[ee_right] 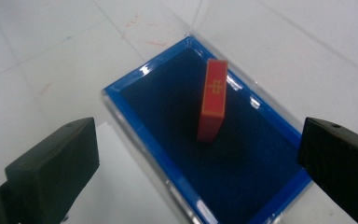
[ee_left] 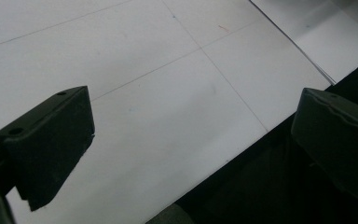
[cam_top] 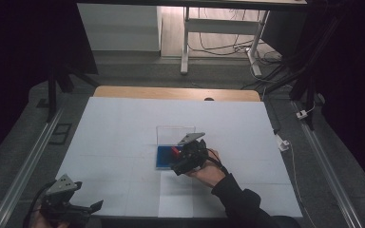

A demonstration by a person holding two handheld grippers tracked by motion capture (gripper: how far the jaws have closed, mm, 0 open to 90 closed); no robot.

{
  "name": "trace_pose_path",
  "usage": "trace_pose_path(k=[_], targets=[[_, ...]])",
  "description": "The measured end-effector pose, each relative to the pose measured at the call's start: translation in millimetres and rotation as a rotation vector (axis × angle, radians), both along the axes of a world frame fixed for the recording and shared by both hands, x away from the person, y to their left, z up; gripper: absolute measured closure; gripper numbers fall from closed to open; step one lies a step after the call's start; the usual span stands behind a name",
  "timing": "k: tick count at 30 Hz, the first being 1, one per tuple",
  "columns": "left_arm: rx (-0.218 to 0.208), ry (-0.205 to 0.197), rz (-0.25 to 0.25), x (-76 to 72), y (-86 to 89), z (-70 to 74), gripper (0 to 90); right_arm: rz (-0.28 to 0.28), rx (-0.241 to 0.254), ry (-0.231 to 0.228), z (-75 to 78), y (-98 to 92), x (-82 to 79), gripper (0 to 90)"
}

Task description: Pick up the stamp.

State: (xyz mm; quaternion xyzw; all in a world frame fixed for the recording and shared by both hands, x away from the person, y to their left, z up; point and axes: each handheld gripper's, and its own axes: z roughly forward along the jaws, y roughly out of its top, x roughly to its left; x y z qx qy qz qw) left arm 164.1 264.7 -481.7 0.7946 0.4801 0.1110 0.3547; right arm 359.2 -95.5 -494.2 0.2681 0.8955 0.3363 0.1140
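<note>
Right hand-held gripper [cam_top: 178, 167] hovers over the blue tray [ee_right: 140, 122] at centre frame of the high view, jaws spread wide, nothing between them. In the right gripper view the red block [ee_right: 212, 99] stands on its narrow edge on the dark blue lining, leaning slightly, in the upper middle of the frame; it sits inside the tray, nearer the far right rim than the left. Block is apart from both jaws, which flank it lower in the frame.

A clear lid or case wall [cam_top: 176, 134] stands upright just behind the tray in the high view.

Left hand-held gripper [cam_top: 83, 207] is parked at the lower left corner of the high view, at the near edge of the white-covered desk [cam_top: 123, 128], jaws open and empty, well apart from the tray.

Judgement: the block is in the tray but not gripped. Whether it is about to be picked or was just set down, cannot tell. If a pick, the approach, closing and lift are all left.
</note>
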Motion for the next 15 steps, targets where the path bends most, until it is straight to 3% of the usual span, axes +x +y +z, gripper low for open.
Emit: trace_pose_path(k=[4, 6, 8, 9, 11, 12, 13, 15], targets=[[0.001, 0.0, -0.002, 0.0, -0.2, 0.0, 0.0, -0.003, -0.014, -0.003, -3.3, 4.8, 5.2, 0.0], [0.002, -0.001, -0.004, 0.0, -0.2, 0.0, 0.0, 0.001, -0.012, -0.013, -5.0, 9.2, 9.3, 11.1], [0.004, -0.001, -0.005, 0.1, -0.4, 0.0, 0.0, 0.007, -0.012, -0.015, -5.0, 10.4, 10.1, 16.2], [0.005, 0.0, -0.005, 0.0, -0.6, 0.0, 0.0, -0.001, -0.01, -0.02, -4.2, 12.0, 10.9, 26.8], [0.005, -0.001, -0.005, -0.1, -0.7, 0.0, 0.0, 0.001, -0.01, -0.019, -4.0, 12.1, 11.8, 31.6], [0.005, -0.002, -0.005, -0.2, -0.8, 0.0, 0.0, -0.001, -0.016, -0.02, -3.9, 12.3, 12.4, 37.1], [0.006, -0.002, -0.005, -0.2, -0.8, 0.0, 0.0, 0.0, -0.011, -0.011, -3.7, 12.1, 13.4, 48.8], [0.005, -0.002, -0.006, -0.2, -0.8, 0.0, 0.0, 0.005, -0.006, -0.01, -4.1, 11.9, 14.0, 53.3]])
